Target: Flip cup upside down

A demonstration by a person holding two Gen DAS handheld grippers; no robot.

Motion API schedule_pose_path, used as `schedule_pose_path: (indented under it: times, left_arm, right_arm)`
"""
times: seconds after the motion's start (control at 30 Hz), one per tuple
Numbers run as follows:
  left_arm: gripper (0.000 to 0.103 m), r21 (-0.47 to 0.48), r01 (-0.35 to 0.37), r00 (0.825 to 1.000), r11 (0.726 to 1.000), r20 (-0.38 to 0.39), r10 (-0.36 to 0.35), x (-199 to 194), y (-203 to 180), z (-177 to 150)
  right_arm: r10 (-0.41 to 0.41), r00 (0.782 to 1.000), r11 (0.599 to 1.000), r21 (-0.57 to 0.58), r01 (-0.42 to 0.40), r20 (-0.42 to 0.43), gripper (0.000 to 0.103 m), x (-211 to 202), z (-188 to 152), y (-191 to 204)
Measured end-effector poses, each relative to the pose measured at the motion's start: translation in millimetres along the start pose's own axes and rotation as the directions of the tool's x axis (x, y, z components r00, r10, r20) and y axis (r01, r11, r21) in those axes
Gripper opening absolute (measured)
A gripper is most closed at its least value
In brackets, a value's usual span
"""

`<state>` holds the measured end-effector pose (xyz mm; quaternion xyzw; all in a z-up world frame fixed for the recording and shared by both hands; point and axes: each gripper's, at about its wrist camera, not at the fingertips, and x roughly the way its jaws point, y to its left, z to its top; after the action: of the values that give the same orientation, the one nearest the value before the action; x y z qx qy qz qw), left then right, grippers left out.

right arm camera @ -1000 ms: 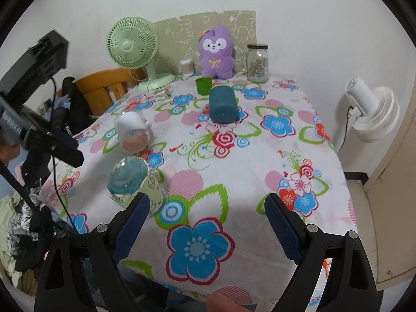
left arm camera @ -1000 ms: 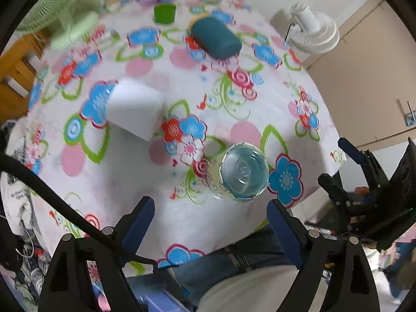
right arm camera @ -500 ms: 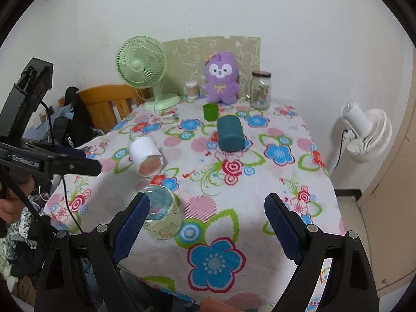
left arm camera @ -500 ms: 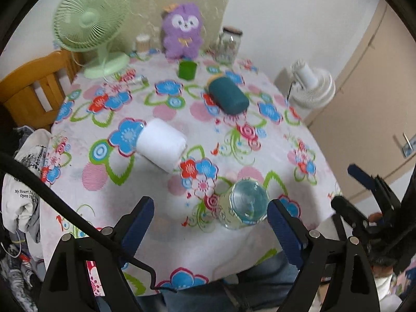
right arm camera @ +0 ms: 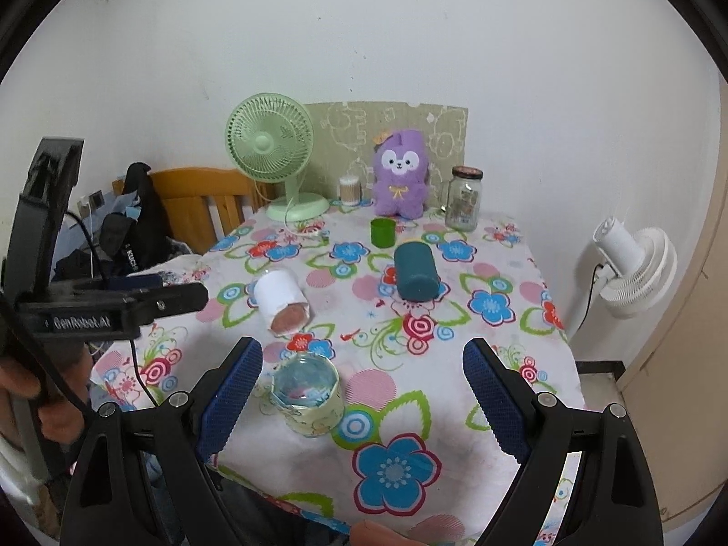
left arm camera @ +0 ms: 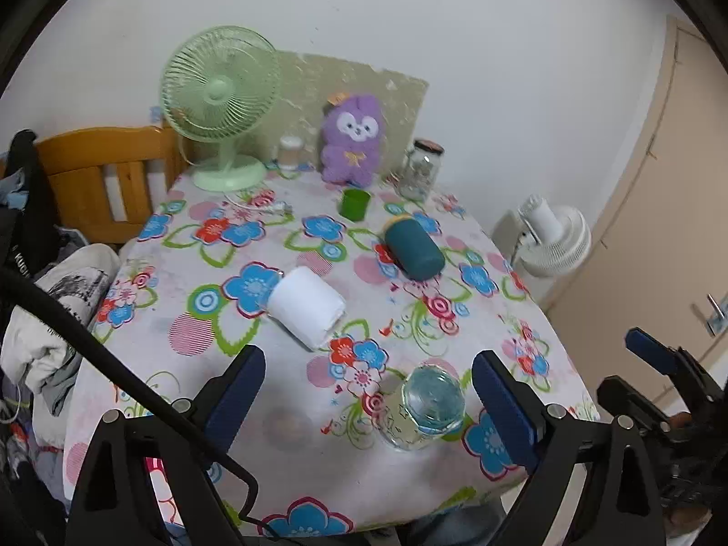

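Cup [left arm camera: 425, 407] sits near the table's [left arm camera: 150, 364] front edge, looks bottom-up already, though the glass makes it hard to call. Both grippers, left [left arm camera: 366, 398] and right [right arm camera: 361, 391], are wide open, empty, and have backed away since a second ago. Probably done.

Four cups sit on the worktop [right arm camera: 514, 364]: one clear glass cup [right arm camera: 307, 393] low in the frame, one white cup [right arm camera: 282, 300] and one teal cup [right arm camera: 415, 273] lying at centre, one green cup [right arm camera: 382, 232] above them. There are two fans, the green fan [right arm camera: 273, 154] and the white fan [right arm camera: 632, 268], one purple plush toy [right arm camera: 400, 173], one glass jar [right arm camera: 464, 198] and one small white container [right arm camera: 349, 190].
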<state>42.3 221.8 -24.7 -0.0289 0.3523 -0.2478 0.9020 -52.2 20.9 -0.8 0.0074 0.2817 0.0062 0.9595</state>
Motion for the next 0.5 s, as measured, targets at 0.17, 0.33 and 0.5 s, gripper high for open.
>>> schedule_pose_path:
  times: [0.17, 0.33, 0.5]
  left_arm:
    - [0.094, -0.026, -0.015, 0.999, 1.0, 0.049, 0.016, -6.1, 0.9, -11.4]
    - [0.095, -0.012, -0.06, 0.989, 0.998, 0.132, 0.061, -20.0, 0.8, -13.0]
    - [0.097, 0.006, -0.048, 0.988, 0.999, 0.149, 0.047, -25.4, 0.1, -13.4]
  right_arm:
    - [-0.012, 1.0, 1.0, -0.01, 0.012, 0.022, 0.091, -6.3, 4.2, 9.4]
    - [-0.029, 0.999, 1.0, -0.009, 0.029, 0.036, 0.091, -10.2, 6.8, 15.6]
    - [-0.02, 0.999, 1.0, 0.017, 0.019, 0.036, 0.091, -10.6, 5.7, 15.5]
